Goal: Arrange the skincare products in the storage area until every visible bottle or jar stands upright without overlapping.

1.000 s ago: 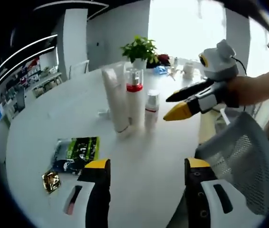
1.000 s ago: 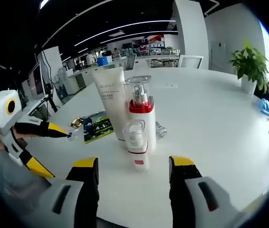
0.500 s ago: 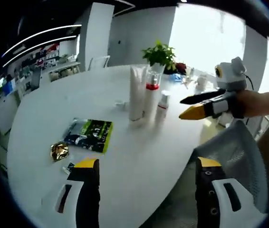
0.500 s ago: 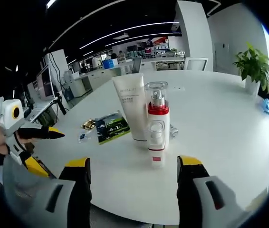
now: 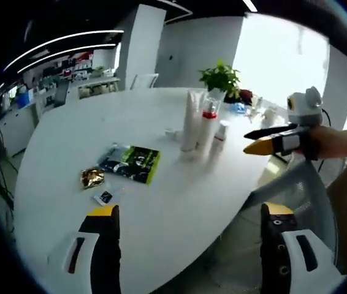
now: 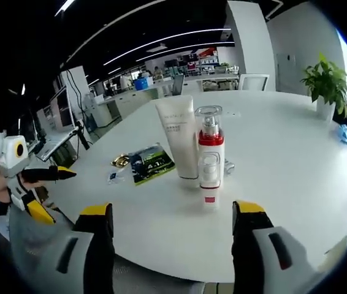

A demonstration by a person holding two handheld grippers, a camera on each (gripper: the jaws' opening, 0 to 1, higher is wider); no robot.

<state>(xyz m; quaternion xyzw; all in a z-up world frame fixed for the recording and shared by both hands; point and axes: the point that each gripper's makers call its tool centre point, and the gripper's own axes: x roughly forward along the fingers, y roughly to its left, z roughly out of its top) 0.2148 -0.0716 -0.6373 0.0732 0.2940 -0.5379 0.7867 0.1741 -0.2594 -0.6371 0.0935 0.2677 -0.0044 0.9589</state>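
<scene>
- Open-plan office around me: desks and screens far off under long strip lights, bright window on one side, and a big round white table (image 5: 179,202) under both my tools.
- Potted plant (image 5: 221,76) stands at the table's far edge near the window; a mesh chair back (image 5: 299,196) sits just off the near edge, below my right tool.
- On the bare tabletop lie a dark and green sachet (image 5: 132,164), a crumpled gold wrapper (image 5: 91,177) and a tiny dark packet (image 5: 104,197) near it, all flat and well apart from the bottles.
- Skincare things stand upright in one tight cluster mid-table: a white tube (image 6: 180,136) on its cap, a clear-capped pump bottle (image 6: 209,144) with a red collar just beside it, and a small white bottle (image 6: 209,187) in front, overlapping the pump bottle from this angle; I cannot tell whether they touch.
- Grey lettering runs across the tube, too small for me to read.
- My left gripper (image 5: 187,242) is spread wide with nothing between the jaws, off the table's near edge.
- My right gripper (image 6: 172,236) is likewise spread wide and empty, short of the cluster.
</scene>
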